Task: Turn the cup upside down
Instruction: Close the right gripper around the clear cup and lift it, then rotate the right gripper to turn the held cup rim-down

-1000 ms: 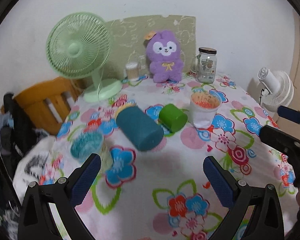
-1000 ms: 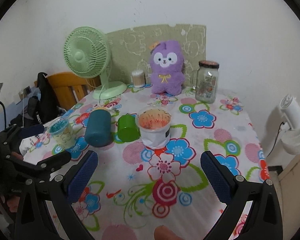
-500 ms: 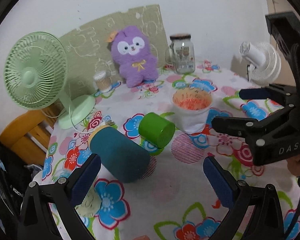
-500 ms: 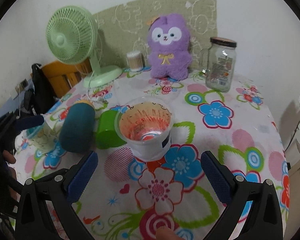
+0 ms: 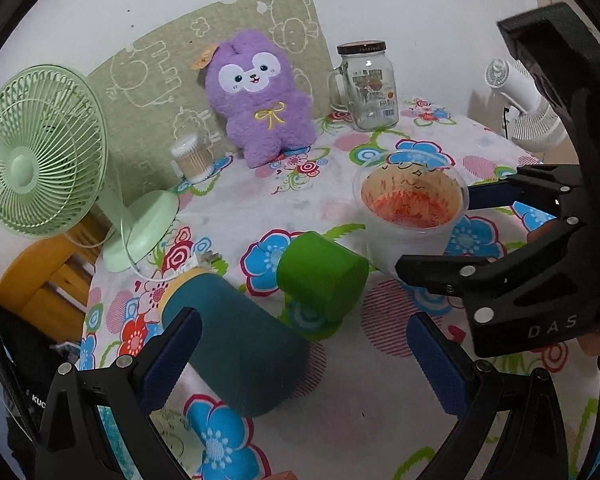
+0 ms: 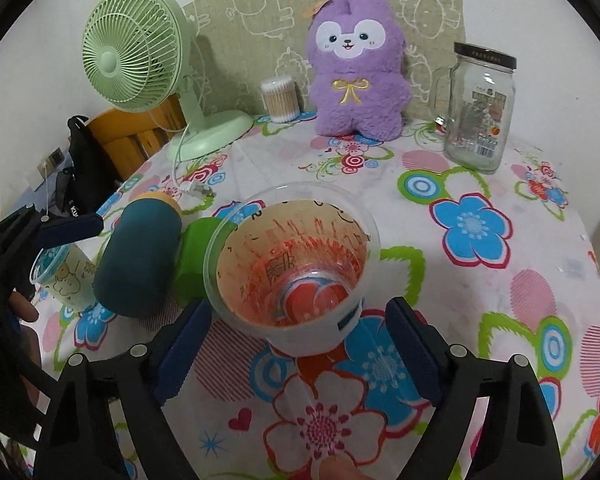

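Note:
A clear plastic cup (image 6: 296,268) with red smears inside stands upright on the flowered tablecloth (image 6: 500,280). My right gripper (image 6: 298,344) is open, its blue pads on either side of the cup's base, not touching. The cup also shows in the left wrist view (image 5: 412,208), with the right gripper (image 5: 452,236) around it. My left gripper (image 5: 304,354) is open and empty, just in front of a teal cylinder (image 5: 240,340) lying on its side. A green cup (image 5: 324,276) lies on its side between the cylinder and the clear cup.
A green fan (image 6: 136,48), a cotton swab tub (image 6: 280,98), a purple plush (image 6: 356,68) and a glass jar (image 6: 480,108) stand along the back. A small printed cup (image 6: 64,276) stands at the table's left edge. A wooden chair (image 5: 44,272) is at the left.
Both grippers have moved forward. The right gripper's pads now flank the clear cup. The left gripper has closed in on the teal cylinder.

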Action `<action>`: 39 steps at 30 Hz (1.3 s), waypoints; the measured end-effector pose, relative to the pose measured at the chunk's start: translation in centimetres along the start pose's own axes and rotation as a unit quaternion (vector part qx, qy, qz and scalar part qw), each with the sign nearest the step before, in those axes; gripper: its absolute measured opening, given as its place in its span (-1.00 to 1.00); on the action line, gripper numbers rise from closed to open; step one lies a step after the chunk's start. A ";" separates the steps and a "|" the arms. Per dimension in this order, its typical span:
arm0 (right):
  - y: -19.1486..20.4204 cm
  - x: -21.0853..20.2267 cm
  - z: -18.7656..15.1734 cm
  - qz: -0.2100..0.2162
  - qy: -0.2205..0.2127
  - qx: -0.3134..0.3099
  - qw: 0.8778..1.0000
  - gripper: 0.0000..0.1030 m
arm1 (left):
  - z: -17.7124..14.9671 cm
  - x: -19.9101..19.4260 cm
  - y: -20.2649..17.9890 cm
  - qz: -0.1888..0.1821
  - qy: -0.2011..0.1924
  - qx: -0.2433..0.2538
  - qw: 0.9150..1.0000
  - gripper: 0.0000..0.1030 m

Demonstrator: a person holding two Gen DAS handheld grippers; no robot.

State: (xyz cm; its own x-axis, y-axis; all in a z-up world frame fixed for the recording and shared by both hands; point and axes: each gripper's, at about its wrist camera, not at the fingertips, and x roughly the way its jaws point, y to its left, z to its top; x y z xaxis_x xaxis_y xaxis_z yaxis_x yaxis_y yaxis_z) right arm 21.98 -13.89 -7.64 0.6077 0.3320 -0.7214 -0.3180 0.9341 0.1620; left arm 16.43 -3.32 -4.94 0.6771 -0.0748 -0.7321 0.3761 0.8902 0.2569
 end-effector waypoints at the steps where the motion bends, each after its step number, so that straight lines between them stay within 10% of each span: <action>1: 0.0 0.2 0.0 0.003 0.003 0.000 1.000 0.51 | 0.1 0.2 0.0 0.000 0.001 0.000 1.000 1.00; 20: 1.3 -5.9 -0.5 0.045 0.009 0.020 0.999 0.26 | 0.0 -2.9 -0.6 -0.010 -0.016 -0.009 1.000 1.00; 39: 6.9 -15.1 -8.7 -0.007 0.189 -0.051 0.981 0.26 | -7.7 -11.4 -5.5 -0.056 -0.011 0.004 0.998 1.00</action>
State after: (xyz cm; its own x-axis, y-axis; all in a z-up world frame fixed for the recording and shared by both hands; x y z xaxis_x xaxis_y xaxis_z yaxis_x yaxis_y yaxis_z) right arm 4.26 -13.62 -1.46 0.3057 0.2298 -0.9240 -0.3948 0.9137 0.0966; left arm 1.76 -3.84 -2.86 0.6449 -0.1835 -0.7419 0.4546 0.8724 0.1795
